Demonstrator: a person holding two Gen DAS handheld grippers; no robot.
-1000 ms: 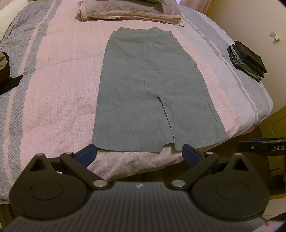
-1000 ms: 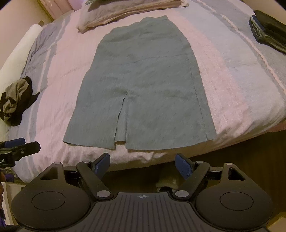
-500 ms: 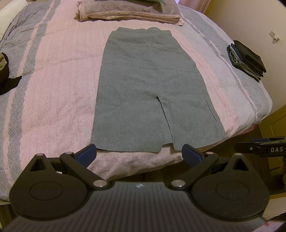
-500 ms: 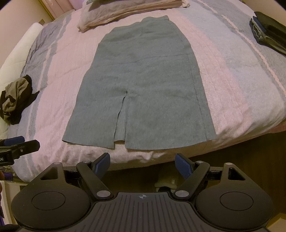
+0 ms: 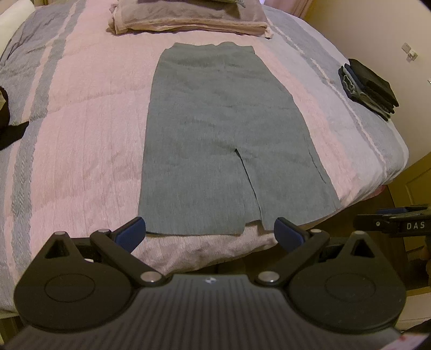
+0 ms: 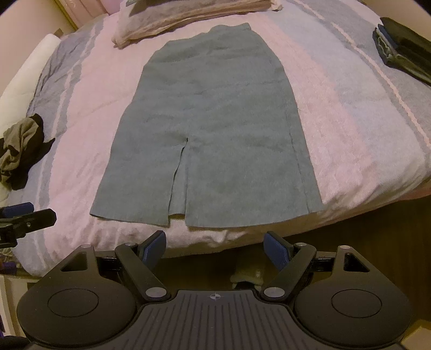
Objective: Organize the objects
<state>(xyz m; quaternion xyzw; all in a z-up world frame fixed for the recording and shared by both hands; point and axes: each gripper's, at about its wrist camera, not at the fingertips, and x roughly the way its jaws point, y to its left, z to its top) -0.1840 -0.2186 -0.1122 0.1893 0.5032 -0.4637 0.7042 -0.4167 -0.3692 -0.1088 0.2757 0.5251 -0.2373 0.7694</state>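
Skirt (image 5: 223,140) of grey, felt-like cloth lay flat and smooth down the middle of the bed (image 5: 80,129), long and narrowing toward the waistband at the far end, its hem near the foot edge with a straight slit running up from it. Under it the bedspread (image 6: 350,113) was a fuzzy, ribbed weave in broad pink and grey stripes. Beyond the waistband sat a folded beige blanket (image 5: 188,18). Near the right edge of the bed rested a neat stack of dark folded garments (image 5: 369,88); at the left edge lay a crumpled heap of black and olive clothing (image 6: 20,150). Left hand-held gripper (image 5: 210,233) hovered just short of the hem, blue-padded jaws spread wide and empty. Right hand-held gripper (image 6: 215,247) hung off the foot of the bed, likewise wide apart and holding nothing
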